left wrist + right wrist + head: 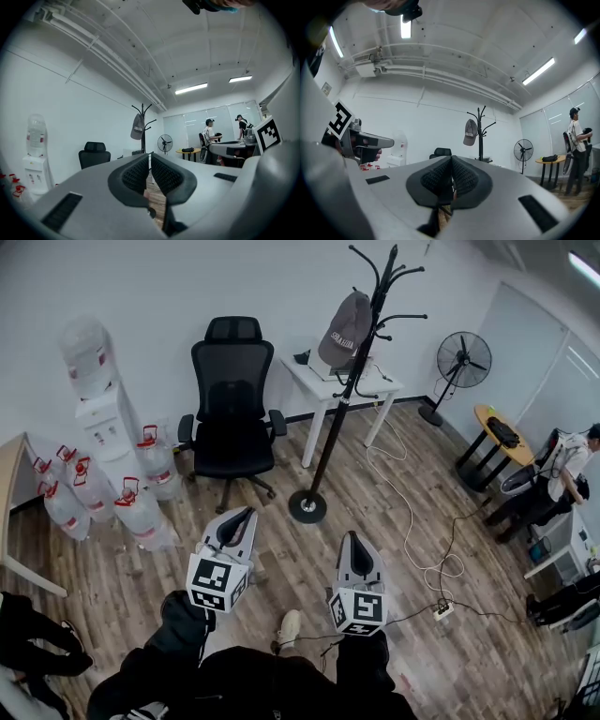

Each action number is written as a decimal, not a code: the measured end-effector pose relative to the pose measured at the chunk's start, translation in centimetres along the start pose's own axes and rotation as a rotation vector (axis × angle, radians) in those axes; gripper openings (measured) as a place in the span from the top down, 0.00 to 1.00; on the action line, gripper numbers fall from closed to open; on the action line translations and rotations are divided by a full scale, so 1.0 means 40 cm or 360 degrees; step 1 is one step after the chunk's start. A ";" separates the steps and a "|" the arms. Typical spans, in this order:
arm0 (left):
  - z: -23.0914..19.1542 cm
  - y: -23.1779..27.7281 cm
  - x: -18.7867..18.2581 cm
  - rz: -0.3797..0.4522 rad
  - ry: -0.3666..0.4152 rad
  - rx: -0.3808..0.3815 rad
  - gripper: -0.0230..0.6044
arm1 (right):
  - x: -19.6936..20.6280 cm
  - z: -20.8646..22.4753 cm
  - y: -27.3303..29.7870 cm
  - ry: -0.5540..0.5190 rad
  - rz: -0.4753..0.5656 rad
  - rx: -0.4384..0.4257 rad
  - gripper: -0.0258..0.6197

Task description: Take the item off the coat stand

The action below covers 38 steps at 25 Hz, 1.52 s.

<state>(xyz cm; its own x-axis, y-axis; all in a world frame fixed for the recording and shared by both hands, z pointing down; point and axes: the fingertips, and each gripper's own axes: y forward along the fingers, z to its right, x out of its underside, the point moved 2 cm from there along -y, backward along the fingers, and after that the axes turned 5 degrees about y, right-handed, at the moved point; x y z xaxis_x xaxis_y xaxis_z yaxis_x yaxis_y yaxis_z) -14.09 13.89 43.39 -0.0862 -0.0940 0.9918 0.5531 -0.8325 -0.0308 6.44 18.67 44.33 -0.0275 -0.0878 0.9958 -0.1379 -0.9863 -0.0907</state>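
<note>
A grey cap (pixel 344 329) hangs on an upper hook of the black coat stand (pixel 339 413), which stands on the wood floor beside a white table. Both grippers are held low and well short of the stand. My left gripper (pixel 246 514) is shut with nothing between its pads and points toward the stand's base. My right gripper (pixel 352 536) is also shut and empty. The left gripper view shows the cap (pixel 138 126) far beyond the closed left gripper (pixel 149 159). In the right gripper view the cap (pixel 470 132) hangs above and past the right gripper (pixel 451 161).
A black office chair (pixel 232 399) and a white table (pixel 333 381) flank the stand. A water dispenser (pixel 98 418) and several bottles (pixel 84 493) stand at left. A fan (pixel 461 362), a round table (pixel 497 432) and a person (pixel 562 474) are at right. Cables (pixel 422 559) cross the floor.
</note>
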 end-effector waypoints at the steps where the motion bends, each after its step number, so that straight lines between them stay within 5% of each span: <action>1: 0.002 0.036 0.001 -0.0008 0.0003 -0.0009 0.91 | 0.003 0.024 0.032 0.0007 -0.0003 -0.0011 0.93; 21: 0.031 0.566 0.017 -0.0093 -0.0009 -0.0180 0.91 | 0.043 0.409 0.490 0.0059 -0.0050 -0.0213 0.93; 38: -0.031 0.801 0.048 -0.0139 0.0019 -0.0172 0.91 | 0.096 0.502 0.714 0.0131 -0.0063 -0.0235 0.93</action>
<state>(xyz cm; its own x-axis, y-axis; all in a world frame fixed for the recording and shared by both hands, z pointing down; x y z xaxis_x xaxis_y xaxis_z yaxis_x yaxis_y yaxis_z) 2.43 -13.63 44.14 -0.1405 -0.0245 0.9898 0.4506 -0.8917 0.0419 22.29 -12.64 45.86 -0.0995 -0.0315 0.9945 -0.2841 -0.9570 -0.0587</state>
